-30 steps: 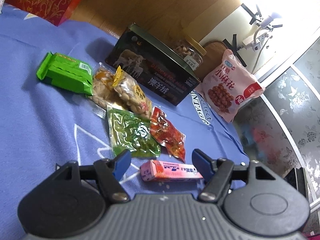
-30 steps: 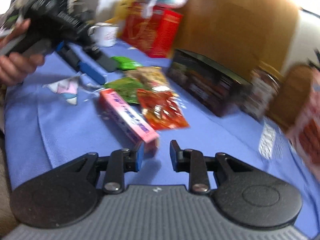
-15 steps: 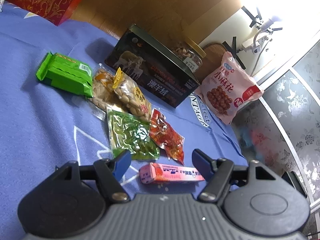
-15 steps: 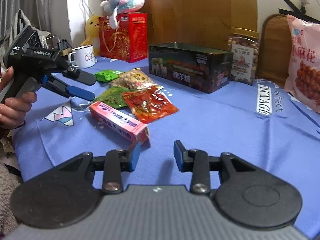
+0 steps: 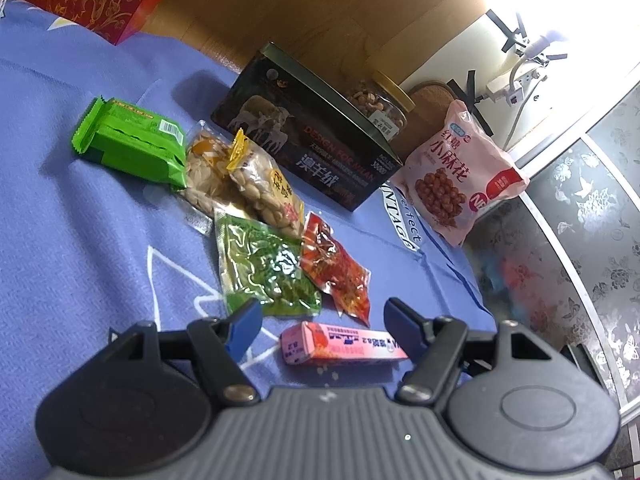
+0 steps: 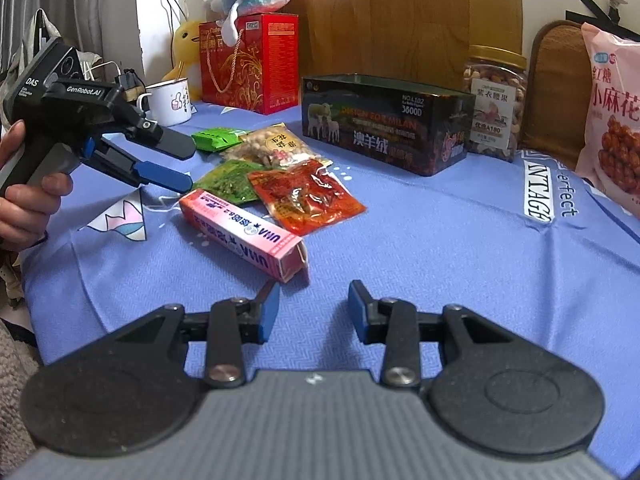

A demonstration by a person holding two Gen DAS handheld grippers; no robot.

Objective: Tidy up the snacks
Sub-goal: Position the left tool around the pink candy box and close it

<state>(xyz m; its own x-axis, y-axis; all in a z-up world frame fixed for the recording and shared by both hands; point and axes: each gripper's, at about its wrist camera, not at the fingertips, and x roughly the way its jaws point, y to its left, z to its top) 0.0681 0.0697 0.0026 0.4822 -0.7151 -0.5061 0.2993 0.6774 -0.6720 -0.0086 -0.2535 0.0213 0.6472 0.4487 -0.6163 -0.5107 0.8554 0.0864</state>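
Where the next grasp is judged, one relation is weighed first, and the scene is set down as follows.

Pink candy box [image 6: 244,235]: laid flat on the blue cloth [image 6: 440,248], its long axis running from far-left to near-right in the right wrist view, one open end flap turned toward that camera.

Right gripper [image 6: 310,308]: held just short of the box's near end, jaws parted a moderate way and nothing caught between them; the box end is seen slightly left of the gap.

Left gripper [image 5: 322,320]: jaws spread wider, empty; the box is seen crosswise just ahead of its fingertips, so its long side is presented there.

Nearer hand: both are close; the right is judged better placed for the short end, the left for the long sides.

Neighbours: the red sachet [image 6: 306,196] and green sachet [image 6: 230,180] lie just beyond the box, touching or nearly so; the peanut packs [image 5: 260,184] and green wafer pack [image 5: 132,142] are farther back.

Likely destination: the open dark tin [image 6: 384,124], well apart, beyond the sachets.

Open room: bare cloth is left to the right of the box and ahead of the right gripper.

Edges: the cloth's near edge falls away just below the grippers.
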